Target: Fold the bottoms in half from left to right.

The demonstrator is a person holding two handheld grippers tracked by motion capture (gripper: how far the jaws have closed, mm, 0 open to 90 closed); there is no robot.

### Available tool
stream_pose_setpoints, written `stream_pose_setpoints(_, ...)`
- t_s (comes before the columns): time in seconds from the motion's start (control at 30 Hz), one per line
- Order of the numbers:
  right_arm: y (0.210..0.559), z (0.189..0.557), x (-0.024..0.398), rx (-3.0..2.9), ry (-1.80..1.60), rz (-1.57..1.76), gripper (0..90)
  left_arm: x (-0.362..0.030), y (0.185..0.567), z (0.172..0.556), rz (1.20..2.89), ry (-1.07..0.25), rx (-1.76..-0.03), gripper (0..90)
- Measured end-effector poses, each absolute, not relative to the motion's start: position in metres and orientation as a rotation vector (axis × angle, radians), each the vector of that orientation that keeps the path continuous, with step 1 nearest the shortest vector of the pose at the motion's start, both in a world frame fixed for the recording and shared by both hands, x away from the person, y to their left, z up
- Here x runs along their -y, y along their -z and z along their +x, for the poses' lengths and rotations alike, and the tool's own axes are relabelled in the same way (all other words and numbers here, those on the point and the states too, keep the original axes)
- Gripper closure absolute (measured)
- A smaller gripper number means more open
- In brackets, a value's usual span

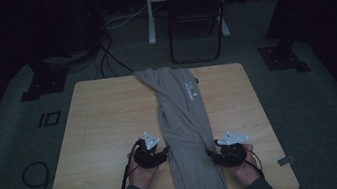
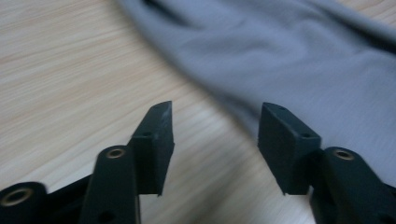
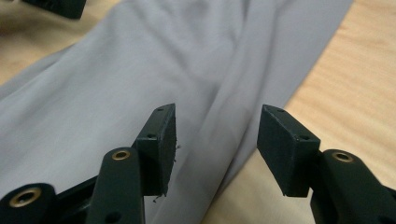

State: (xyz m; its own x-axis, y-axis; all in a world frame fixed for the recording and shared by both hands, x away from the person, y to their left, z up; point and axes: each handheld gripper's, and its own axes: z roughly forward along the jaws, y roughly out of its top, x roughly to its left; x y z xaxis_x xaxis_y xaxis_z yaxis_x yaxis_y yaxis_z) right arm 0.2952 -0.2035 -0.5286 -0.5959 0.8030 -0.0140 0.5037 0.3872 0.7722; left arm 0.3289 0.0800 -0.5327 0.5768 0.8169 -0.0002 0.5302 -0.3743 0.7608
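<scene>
Evidently both grippers stand parted and hold nothing: the left gripper (image 2: 215, 135) hovers over bare tabletop (image 2: 70, 70) just beside the edge of the grey trousers (image 1: 183, 122), the right gripper (image 3: 217, 140) over their other edge. Flanking the garment, which lies lengthwise down the tabletop's middle, probably readies a two-sided pinch for folding.

A dim recording lab: wooden table (image 1: 102, 135) on carpet, floor cables (image 1: 110, 57), stand bases (image 1: 282, 59), folding chair (image 1: 195, 14).
</scene>
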Motion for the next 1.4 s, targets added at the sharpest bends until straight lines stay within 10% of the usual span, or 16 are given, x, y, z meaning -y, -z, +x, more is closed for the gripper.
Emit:
stream_pose_setpoints(0.2, 0.532, 0.325, 0.194, -2.235, -1.031, 1.220, 56.2, -0.057, 0.540, 0.346, 2.106, -0.495, -1.131, 48.6)
stream_pose_setpoints(0.4, 0.534, 0.329, 0.211, -2.181, -0.974, 1.362, 88.8, -0.061, 0.540, 0.349, 2.082, -0.508, -1.161, 50.9)
stream_pose_setpoints(0.6, 0.536, 0.329, 0.226, -2.144, -0.913, 1.504, 88.6, -0.068, 0.537, 0.352, 2.044, -0.528, -1.196, 50.7)
stream_pose_setpoints(0.73, 0.535, 0.335, 0.221, -2.154, -0.982, 1.475, 59.3, -0.068, 0.538, 0.361, 2.021, -0.515, -1.215, 49.1)
stream_pose_setpoints(0.83, 0.535, 0.344, 0.214, -2.150, -1.006, 1.461, 55.6, -0.065, 0.542, 0.370, 2.036, -0.503, -1.234, 54.4)
stream_pose_setpoints(1.03, 0.539, 0.349, 0.205, -2.171, -0.971, 1.468, 82.6, -0.064, 0.541, 0.367, 2.059, -0.498, -1.198, 85.0)
stream_pose_setpoints(1.4, 0.538, 0.287, 0.200, -2.290, -0.995, 1.400, 88.1, -0.095, 0.542, 0.309, 2.024, -0.423, -1.199, 86.4)
